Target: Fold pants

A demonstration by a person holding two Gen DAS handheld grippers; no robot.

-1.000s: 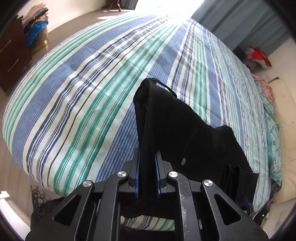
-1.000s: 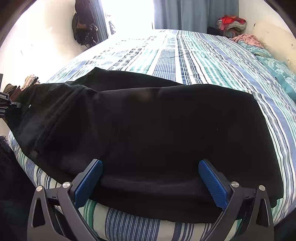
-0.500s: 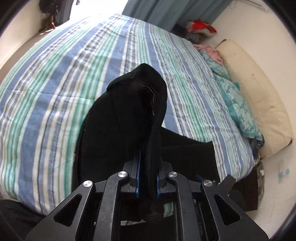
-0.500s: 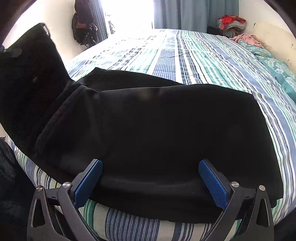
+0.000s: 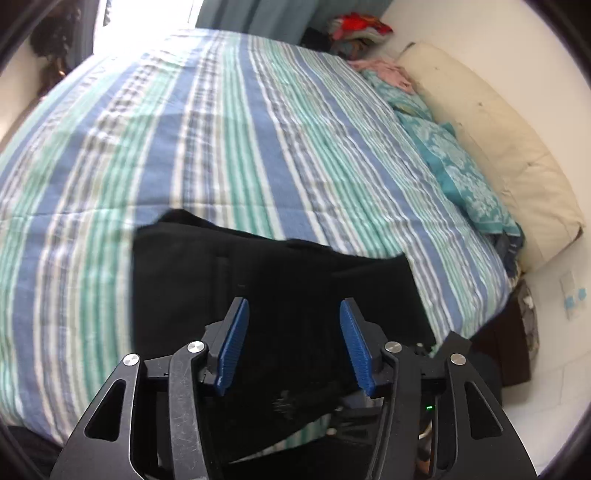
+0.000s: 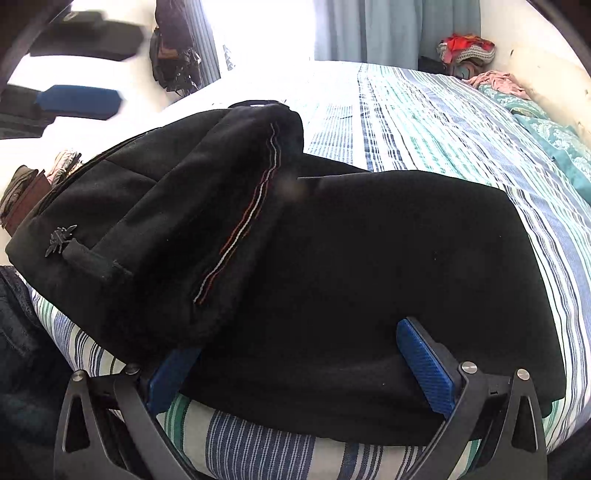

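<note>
Lying folded on the striped bed (image 5: 258, 147): black pants (image 6: 369, 266), lower centre of both frames, waistband end doubled over at left. Left gripper (image 5: 293, 345): jaws apart, empty, above the fabric. Right gripper (image 6: 295, 354): jaws wide apart, straddling the pants' near edge.

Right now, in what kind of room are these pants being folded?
Most likely a bedroom: black pants lie on a striped bed, with a cream pillow and curtains.
</note>
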